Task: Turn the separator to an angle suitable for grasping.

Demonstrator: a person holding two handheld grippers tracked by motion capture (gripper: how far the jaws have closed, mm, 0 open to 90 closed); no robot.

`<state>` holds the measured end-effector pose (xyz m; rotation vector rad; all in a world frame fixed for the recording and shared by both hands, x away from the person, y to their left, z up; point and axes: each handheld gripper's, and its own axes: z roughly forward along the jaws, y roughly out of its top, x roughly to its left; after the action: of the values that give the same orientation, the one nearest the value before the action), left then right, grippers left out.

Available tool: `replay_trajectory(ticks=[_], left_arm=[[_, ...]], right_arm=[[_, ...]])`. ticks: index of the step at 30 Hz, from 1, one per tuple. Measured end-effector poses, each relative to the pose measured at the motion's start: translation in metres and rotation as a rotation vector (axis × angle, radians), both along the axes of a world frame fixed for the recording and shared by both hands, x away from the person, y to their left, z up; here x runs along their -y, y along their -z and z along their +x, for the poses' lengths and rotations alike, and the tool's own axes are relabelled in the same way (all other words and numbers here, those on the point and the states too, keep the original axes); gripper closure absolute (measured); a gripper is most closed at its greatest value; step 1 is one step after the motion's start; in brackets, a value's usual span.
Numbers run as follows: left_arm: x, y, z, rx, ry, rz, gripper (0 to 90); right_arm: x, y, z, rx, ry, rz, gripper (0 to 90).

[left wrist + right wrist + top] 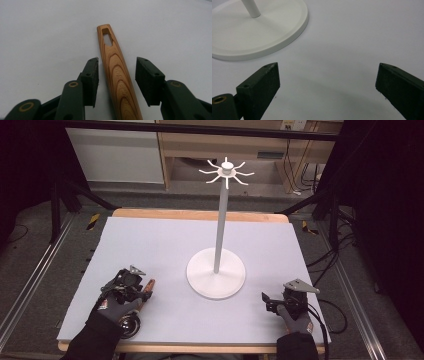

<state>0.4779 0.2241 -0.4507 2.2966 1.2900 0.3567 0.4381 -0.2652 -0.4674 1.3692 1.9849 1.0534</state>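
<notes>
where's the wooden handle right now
In the high view the wooden handle lies flat on the table at the near left, left of the white stand, between the left gripper's jaws, which have not clamped it.

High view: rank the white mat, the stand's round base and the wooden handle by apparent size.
1. white mat
2. stand's round base
3. wooden handle, partly hidden by the left gripper, so its full length is unsure.

1. Wooden handle (117, 75): near end runs off the bottom edge between the left gripper (117, 75) jaws; engraved lettering too blurred to read.
2. White stand base (259, 32): cut by the top and left edges ahead of the right gripper (327, 82).
</notes>
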Motion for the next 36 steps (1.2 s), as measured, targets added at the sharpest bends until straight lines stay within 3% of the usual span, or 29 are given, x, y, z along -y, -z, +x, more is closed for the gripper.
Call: replay_trajectory(ticks=[7, 17, 22, 26, 36], left_arm=[[0.0010, 0.0042, 0.0012, -0.031, -0.006, 0.012, 60.5], [0.0041, 0.0034, 0.0042, -0.058, -0.002, 0.036, 60.8], [0.0060, 0.0036, 0.0038, -0.053, 0.001, 0.048, 62.1], [0.0062, 0.0031, 0.0042, -0.050, 0.018, 0.052, 68.1], [0.0058, 0.0030, 0.0055, -0.047, 0.034, 0.050, 67.7]], right_arm=[[-0.0002, -0.0002, -0.0001, -0.010, 0.000, 0.006, 5.9], [-0.0001, 0.0008, 0.0009, -0.010, 0.001, 0.001, 5.8], [-0.0004, 0.0007, 0.0009, -0.014, 0.000, 0.006, 5.8], [-0.0002, 0.0006, 0.0009, -0.014, 0.001, 0.006, 5.8], [-0.0003, 0.0009, 0.0010, -0.019, 0.000, 0.006, 5.8]])
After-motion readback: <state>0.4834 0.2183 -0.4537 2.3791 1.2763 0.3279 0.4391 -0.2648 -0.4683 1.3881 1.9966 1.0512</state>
